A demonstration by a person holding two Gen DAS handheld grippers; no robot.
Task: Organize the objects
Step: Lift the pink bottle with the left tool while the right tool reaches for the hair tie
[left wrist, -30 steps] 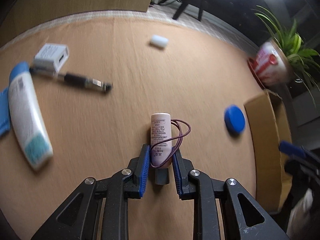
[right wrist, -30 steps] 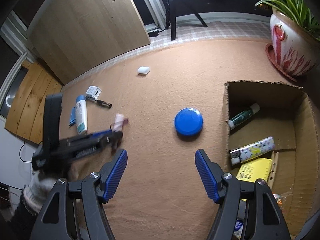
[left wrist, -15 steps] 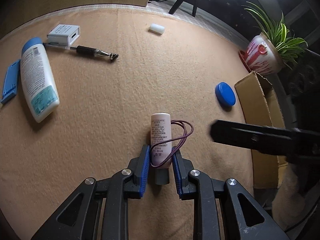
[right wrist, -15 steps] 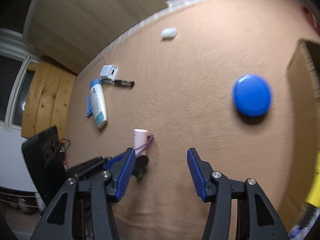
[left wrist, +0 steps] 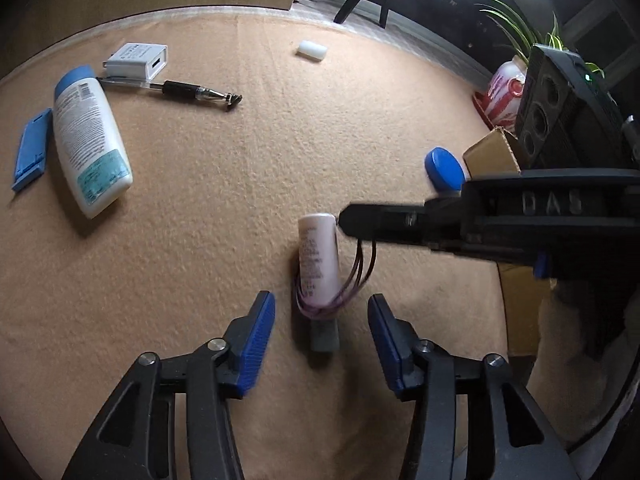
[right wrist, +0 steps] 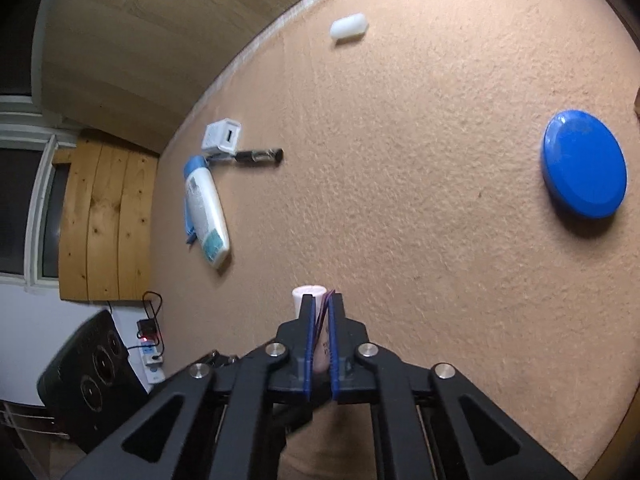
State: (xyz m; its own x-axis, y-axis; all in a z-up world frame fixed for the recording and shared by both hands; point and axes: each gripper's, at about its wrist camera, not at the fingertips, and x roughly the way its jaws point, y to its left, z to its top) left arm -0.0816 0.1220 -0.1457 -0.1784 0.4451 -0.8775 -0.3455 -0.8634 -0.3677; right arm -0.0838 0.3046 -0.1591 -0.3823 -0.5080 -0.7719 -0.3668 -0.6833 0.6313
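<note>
A pink tube [left wrist: 318,252] with a grey cap and a purple elastic band [left wrist: 366,264] looped round it rests on the tan cloth. My left gripper [left wrist: 320,298] has its jaws opening, with the tube between the blue pads and neither pad touching it. From the right, my right gripper [left wrist: 345,220] reaches in beside the tube's top end, shut on the purple band. In the right wrist view the right gripper [right wrist: 320,304] pinches the band [right wrist: 327,300] between closed pads, and the tube [right wrist: 306,294] shows just behind them.
A blue round lid [left wrist: 444,168] lies to the right, near a cardboard box [left wrist: 492,156] and a plant pot [left wrist: 504,96]. At the far left are a white bottle [left wrist: 88,140], a pen [left wrist: 192,92], a white charger [left wrist: 138,60] and a blue flat piece [left wrist: 32,148]. A white capsule [left wrist: 312,49] lies at the back.
My left gripper let go of the pink tube and spread its jaws. My right gripper came down from the right and closed on the purple band.
</note>
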